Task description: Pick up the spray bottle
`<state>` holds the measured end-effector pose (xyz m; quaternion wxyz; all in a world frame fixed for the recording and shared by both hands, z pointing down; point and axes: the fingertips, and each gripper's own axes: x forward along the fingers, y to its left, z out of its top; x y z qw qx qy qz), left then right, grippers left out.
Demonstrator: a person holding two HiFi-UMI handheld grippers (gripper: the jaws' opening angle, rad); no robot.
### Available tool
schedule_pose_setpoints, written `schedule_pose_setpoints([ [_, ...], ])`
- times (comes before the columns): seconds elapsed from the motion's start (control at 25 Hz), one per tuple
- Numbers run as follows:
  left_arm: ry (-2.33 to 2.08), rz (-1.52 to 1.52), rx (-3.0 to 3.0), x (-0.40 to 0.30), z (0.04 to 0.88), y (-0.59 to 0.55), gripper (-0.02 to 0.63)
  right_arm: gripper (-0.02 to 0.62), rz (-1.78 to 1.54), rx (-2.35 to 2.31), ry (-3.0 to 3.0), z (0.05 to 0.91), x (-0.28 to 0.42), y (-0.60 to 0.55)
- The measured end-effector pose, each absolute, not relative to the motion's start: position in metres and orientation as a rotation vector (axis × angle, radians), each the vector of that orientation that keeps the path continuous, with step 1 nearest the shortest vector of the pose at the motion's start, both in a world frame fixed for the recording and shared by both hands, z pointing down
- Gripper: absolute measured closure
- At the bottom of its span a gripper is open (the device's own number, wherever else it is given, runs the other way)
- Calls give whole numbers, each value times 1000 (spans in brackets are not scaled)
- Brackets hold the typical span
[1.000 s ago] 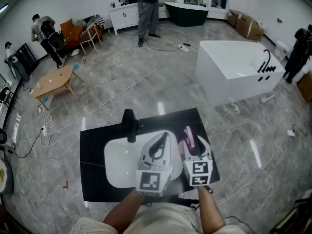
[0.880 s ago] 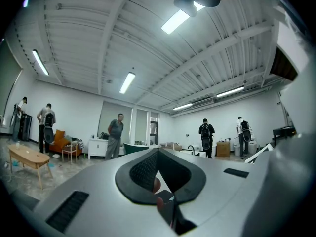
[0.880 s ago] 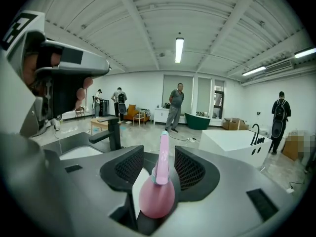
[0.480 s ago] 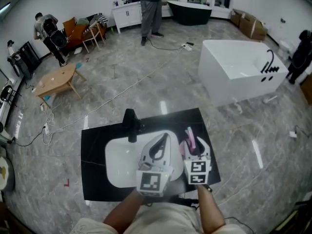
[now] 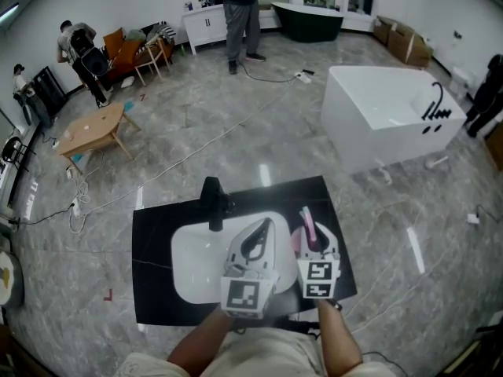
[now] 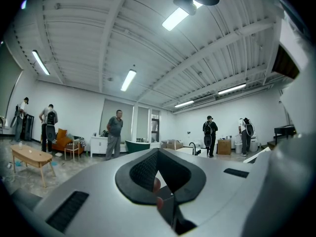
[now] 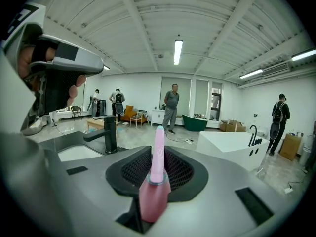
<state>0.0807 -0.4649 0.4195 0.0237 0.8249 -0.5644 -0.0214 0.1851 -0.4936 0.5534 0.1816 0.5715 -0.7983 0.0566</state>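
Between the jaws of the right gripper [image 7: 155,179] stands the pink spray bottle [image 7: 151,196], upright. The jaws have just been closing and now pinch its body, which only that gripper's view shows plainly. The head view places the bottle on the black surface [image 5: 157,297], just right of the white sink [image 5: 192,269]. The left gripper [image 5: 261,228] hovers over the sink, jaws pressed together with nothing between them.

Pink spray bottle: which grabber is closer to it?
Right. The right gripper, jaws just closing, has the spray bottle between them; the left gripper hangs apart, left of it, over the white sink.
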Motion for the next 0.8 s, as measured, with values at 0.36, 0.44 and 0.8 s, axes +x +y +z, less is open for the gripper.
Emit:
schedule_pose_setpoints([
  [0.36, -1746, -65, 2551, 76, 421, -463, 604, 511, 154, 1624, -2248, 551, 184, -493],
  [0.44, -1744, -68, 2555, 75, 421, -462, 604, 511, 150, 1630, -2249, 548, 185, -491],
  [0.8, -1716, -81, 2569, 79, 426, -459, 604, 511, 101, 1691, -2256, 520, 191, -476],
])
